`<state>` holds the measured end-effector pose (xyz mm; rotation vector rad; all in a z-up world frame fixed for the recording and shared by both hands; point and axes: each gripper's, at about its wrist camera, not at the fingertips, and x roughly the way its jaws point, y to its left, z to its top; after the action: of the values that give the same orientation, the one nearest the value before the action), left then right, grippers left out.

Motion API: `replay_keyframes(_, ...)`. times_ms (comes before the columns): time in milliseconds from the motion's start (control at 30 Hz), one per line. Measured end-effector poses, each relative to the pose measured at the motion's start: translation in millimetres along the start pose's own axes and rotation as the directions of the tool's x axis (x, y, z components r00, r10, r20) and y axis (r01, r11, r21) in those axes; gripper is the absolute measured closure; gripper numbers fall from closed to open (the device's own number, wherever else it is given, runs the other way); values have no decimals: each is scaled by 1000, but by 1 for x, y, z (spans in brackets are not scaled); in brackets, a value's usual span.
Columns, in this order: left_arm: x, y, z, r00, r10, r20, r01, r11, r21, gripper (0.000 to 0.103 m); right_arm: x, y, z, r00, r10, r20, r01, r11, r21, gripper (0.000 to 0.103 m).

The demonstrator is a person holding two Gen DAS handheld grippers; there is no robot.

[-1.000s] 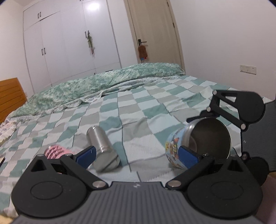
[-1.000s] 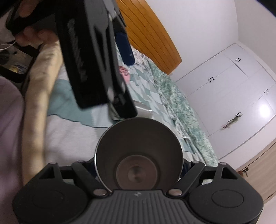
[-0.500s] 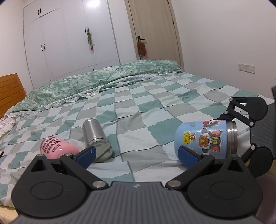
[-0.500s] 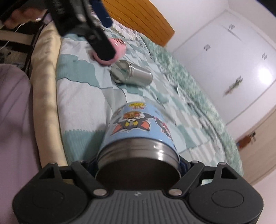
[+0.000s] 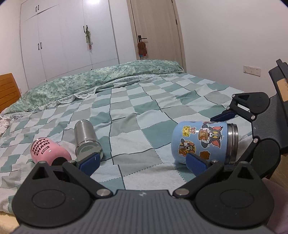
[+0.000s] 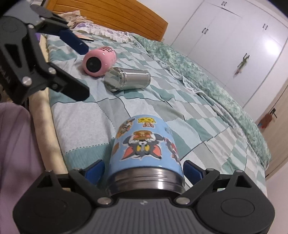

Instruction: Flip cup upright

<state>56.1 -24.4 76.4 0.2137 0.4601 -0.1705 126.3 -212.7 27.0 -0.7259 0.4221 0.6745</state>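
Note:
A blue cartoon cup with a steel rim lies on its side on the checked bedspread, base to the left, mouth to the right. My right gripper has the cup between its blue fingers near the rim; small gaps show on both sides, so the jaws stand open around it. It also shows in the left wrist view. My left gripper is open and empty, low over the bed's near edge.
A steel tumbler and a pink cup lie on their sides at the left; both also show in the right wrist view, the tumbler and the pink cup. A green quilt lies beyond. A wooden headboard stands behind.
The blue cup has been swung from mouth-toward-me to lying sideways, then set lower on the bed. The right gripper's fingers have parted slightly from it. My left gripper drew back a little.

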Motion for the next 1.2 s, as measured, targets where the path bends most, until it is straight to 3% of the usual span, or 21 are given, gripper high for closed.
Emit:
replay_keyframes(433,-1,6,-2,1000,2,-1,-2,1000,5,0,9,-9,13,1000,13,-17,-11,994,106,9)
replay_keyframes(667,9,1,13,997,-79,-3,78,981,177,0,-30,-18,7,997,-33,67,15,965,260,0)
replay_keyframes(800,22,-13,17,990,-140,-31,142,931,337,0,-59,-22,-8,993,-68,100,22,916,402,0)
replay_keyframes(933,35,-30,20,971,-229,-71,236,860,453,0,-79,-20,-21,987,-130,90,73,881,468,0)
replay_keyframes(1067,47,-48,17,949,-293,-116,305,763,570,0,-88,-23,-32,982,-176,68,114,840,531,0)
replay_keyframes(1200,57,-66,13,936,-323,-140,324,636,701,0,-88,-27,-43,981,-191,37,138,817,560,0)
